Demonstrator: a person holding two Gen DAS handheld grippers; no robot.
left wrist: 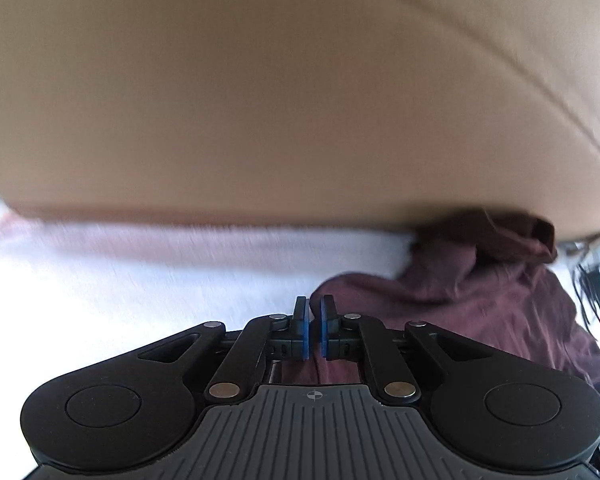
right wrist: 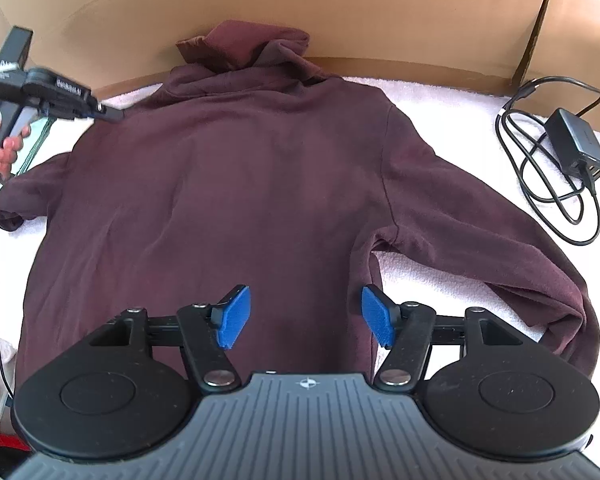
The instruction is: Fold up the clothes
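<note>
**A:** What lies on the surface?

**B:** A dark maroon hooded sweatshirt of soft fleece (right wrist: 236,184), spread flat with its back up on a white towelling cover (right wrist: 440,92). Its hood is bunched against a brown cardboard wall (right wrist: 300,0) at the far side. One sleeve runs out and down to the right edge of the right wrist view; the other ends in a cuff at the left edge.

**A:** And the right claw?

**B:** The right claw (right wrist: 306,318) hangs over the lower part of the sweatshirt, near the side seam below the right armpit. Its blue pads (right wrist: 234,316) stand wide apart with only the flat cloth beneath them. They grip nothing.

**A:** The left one?

**B:** The left claw (left wrist: 315,330) is closed, its blue pads almost meeting. In its own view the tips sit at the edge of the maroon cloth where that meets the white cover. Whether a bit of cloth is pinched between them I cannot tell; the picture is blurred there. From the right wrist view it shows at the far left, by the sweatshirt's shoulder, with a person's hand (right wrist: 4,148) on its handle.

**A:** Anything else on the cover?

**B:** A black power adapter with a coiled black cable (right wrist: 576,148), at the right, well apart from the sweatshirt's sleeve.
</note>
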